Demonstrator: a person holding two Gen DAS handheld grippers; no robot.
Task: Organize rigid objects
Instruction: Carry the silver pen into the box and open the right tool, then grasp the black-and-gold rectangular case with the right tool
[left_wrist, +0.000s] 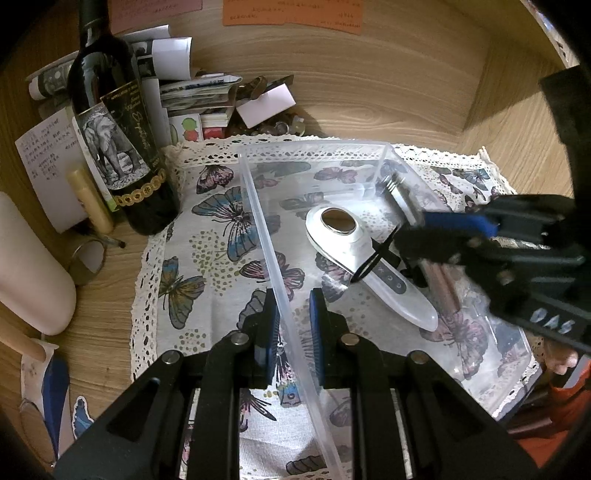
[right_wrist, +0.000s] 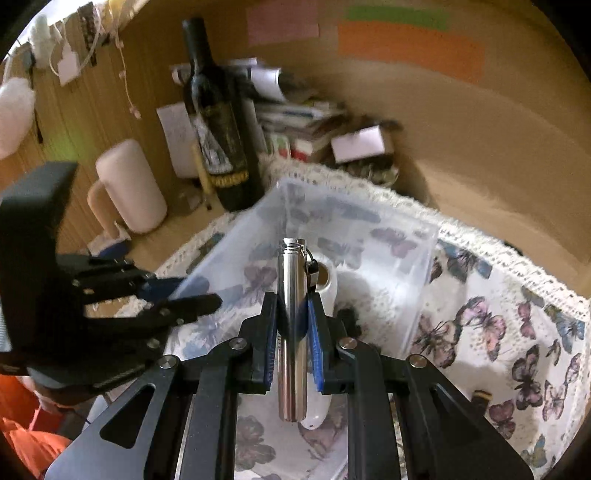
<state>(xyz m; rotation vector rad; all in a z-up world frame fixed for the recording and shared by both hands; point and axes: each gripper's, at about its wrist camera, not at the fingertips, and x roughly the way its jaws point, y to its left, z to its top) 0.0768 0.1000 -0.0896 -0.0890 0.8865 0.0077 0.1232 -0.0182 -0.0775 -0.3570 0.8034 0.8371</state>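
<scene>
Left wrist view, hidden: lower part of clear rectangular plastic bin (left_wrist: 258, 206) is cut off behind the left gripper (left_wrist: 294, 325) frame; its far right wall is blocked by the right gripper (left_wrist: 417, 229).
Right wrist view, blur: whole background is smeared, labels on the dark glass wine bottle (right_wrist: 218, 136) are unreadable, paper pile at the back edge of the wooden desk (right_wrist: 480, 155) is just shapes.
Cut off: orange sleeve (left_wrist: 561, 398) shows only at the frame corner, the hand behind it is barely visible.
Left claw: pressed together on the near-left wall of the bin, blue pads (left_wrist: 271, 325) on either side of the thin plastic wall.
Left pose: angled downward over the butterfly-print lace-edged cloth (left_wrist: 207, 236), low at the bin's near side.
Right claw: pinching a shiny silver metal cylinder (right_wrist: 293, 325) with a small black cord at its top, pads tight on its middle.
Right pose: pointing down over the bin, cylinder upright along the fingers, above the bin's interior.
Inside bin: white oval handheld device with brown round face (left_wrist: 351, 243) lying flat on the bin floor, partly under the right gripper; in the right view mostly hidden behind the cylinder.
Bin place: on the cloth, toward its back edge, wine bottle just beyond the cloth's back-left corner.
Left edge: pale cream mug with handle (right_wrist: 129, 188), partly out of frame in the left view.
</scene>
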